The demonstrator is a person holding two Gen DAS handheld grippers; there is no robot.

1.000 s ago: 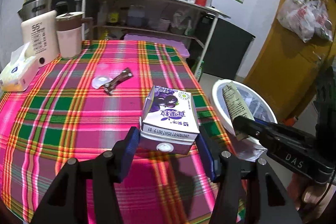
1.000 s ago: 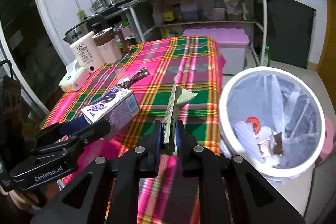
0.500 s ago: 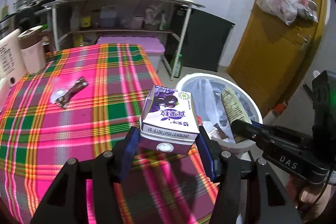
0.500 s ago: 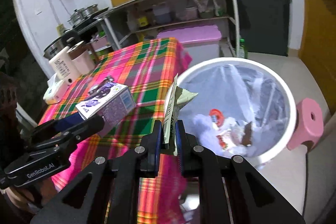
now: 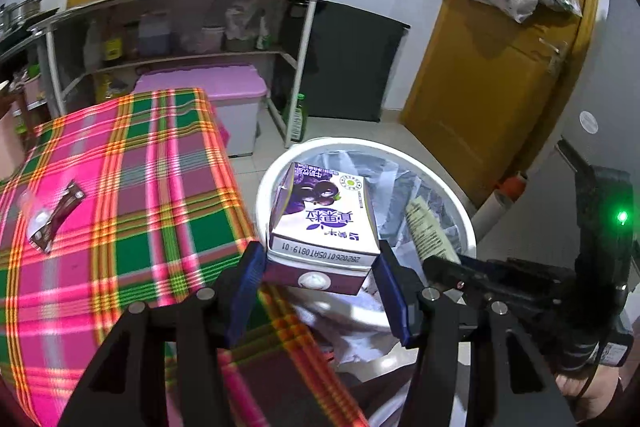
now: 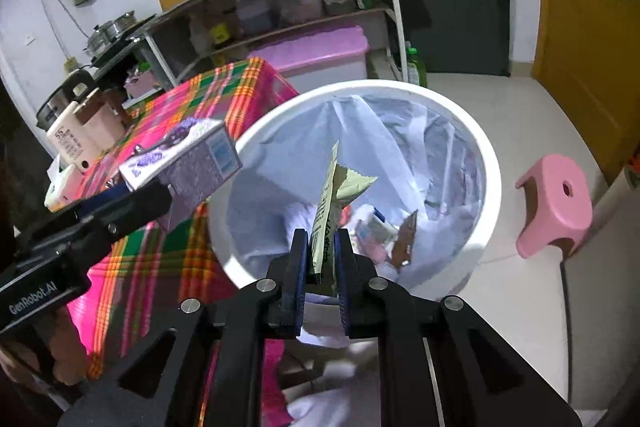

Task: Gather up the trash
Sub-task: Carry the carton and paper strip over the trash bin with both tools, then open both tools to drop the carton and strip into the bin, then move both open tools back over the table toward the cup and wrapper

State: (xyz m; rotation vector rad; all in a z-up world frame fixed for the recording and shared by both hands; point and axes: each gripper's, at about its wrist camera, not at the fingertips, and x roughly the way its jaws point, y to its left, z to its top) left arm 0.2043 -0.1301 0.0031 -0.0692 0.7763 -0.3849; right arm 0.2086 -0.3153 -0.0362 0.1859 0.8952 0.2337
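My left claw is clamped wide across a purple milk carton, its blue pads pressed on the carton's two sides. My right claw is pinched nearly shut on a pale green wrapper, a thin flat sachet standing upright out of the jaws with its long axis running up and away from me.

What the coming drop turns on is whether each piece hangs over the mouth of the white trash bin. From the right wrist view, the wrapper sits squarely above the bin's lined opening, well inside the rim. The carton is the closer call: from the left wrist view it hangs over the near-left part of the rim, partly over the opening, right beside the edge of the plaid-covered desk. So I judge my right hand is better placed to let go first; the left wants a little more travel toward the bin's centre.

The carton is a boxy, rigid pack, printed with dark berries, its long axis pointing away from me and its stamped end facing the camera. Out on the desk, a brown wrapper lies uncollected beside a small clear lid.
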